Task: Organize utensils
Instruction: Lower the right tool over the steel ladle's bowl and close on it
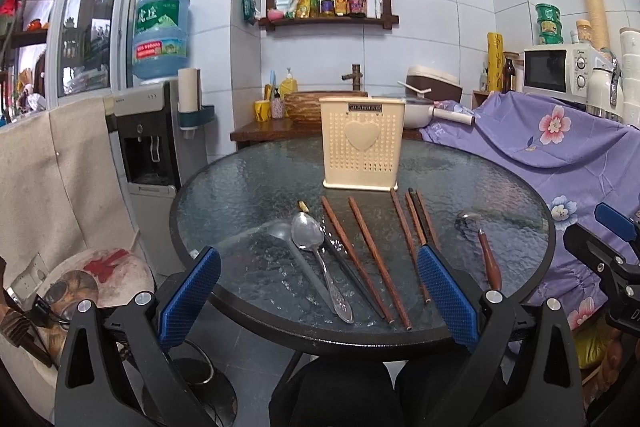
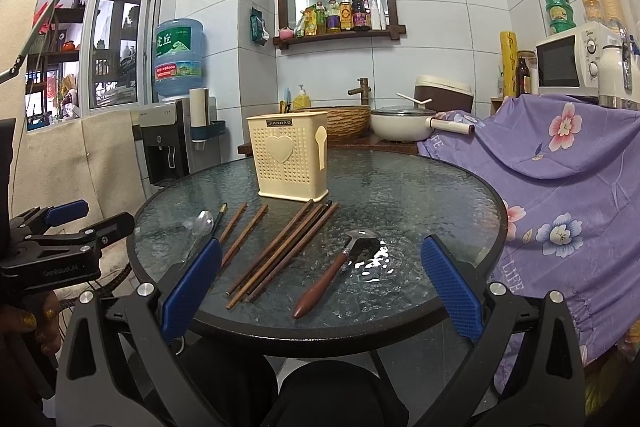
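Both the left gripper [image 1: 318, 291] and right gripper [image 2: 320, 287] gape wide, empty. Chopsticks [image 1: 362, 259], spoons [image 1: 316, 247] and a ladle [image 2: 332, 267] lie flat before the holder [image 1: 362, 143]; pads could slip on thin sticks against slick glass.

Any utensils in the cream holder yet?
No: the cream holder shows nothing sticking out, and the chopsticks and spoons still lie on the glass table.
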{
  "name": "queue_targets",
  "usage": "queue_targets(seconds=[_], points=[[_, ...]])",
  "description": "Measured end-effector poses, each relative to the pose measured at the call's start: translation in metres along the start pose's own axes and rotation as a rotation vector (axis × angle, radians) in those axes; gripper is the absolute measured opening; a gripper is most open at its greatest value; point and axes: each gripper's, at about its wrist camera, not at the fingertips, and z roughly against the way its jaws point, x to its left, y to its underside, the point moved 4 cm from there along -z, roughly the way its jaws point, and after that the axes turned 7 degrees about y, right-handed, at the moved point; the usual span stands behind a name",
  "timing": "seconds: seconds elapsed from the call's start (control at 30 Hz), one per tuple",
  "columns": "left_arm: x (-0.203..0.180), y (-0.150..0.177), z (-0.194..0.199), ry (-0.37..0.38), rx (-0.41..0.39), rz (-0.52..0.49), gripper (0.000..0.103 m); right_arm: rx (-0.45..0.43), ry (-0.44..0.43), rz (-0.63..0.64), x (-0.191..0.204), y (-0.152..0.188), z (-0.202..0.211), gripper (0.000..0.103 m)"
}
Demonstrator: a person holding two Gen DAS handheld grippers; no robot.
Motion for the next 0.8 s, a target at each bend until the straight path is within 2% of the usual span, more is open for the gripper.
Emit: queue_targets(seconds=[0.2,0.37,0.47,0.57,0.7,0.8], points=[[0.015,0.008,-0.026,-0.016,0.075,0.012,0.097,0.072,0.069,0.033,-0.006,0.006,-0.027,0.098],[0.036,0.008,-0.056,-0.037,0.165,0.035,0.097,0.253,0.117,-0.005,-0.019,0.012,-0.075,0.098],[0.049,0.006,-0.080,-0.035,0.238,0.067,0.091,0.368,0.119,-0.038,-0.025,0.012,-0.107,0.098],[0.062,0.004,-0.103,-0.019,0.309,0.112,0.084,0.436,0.125,-0.053,-0.030,0.011,-0.131,0.098],[0.070,0.003,-0.122,0.019,0.365,0.169,0.076,0.473,0.146,-0.043,-0.030,0.007,-0.152,0.098],[0.067,0.000,-0.131,0.021,0.383,0.155,0.074,0.506,0.150,-0.019,-0.027,0.009,-0.165,0.097]])
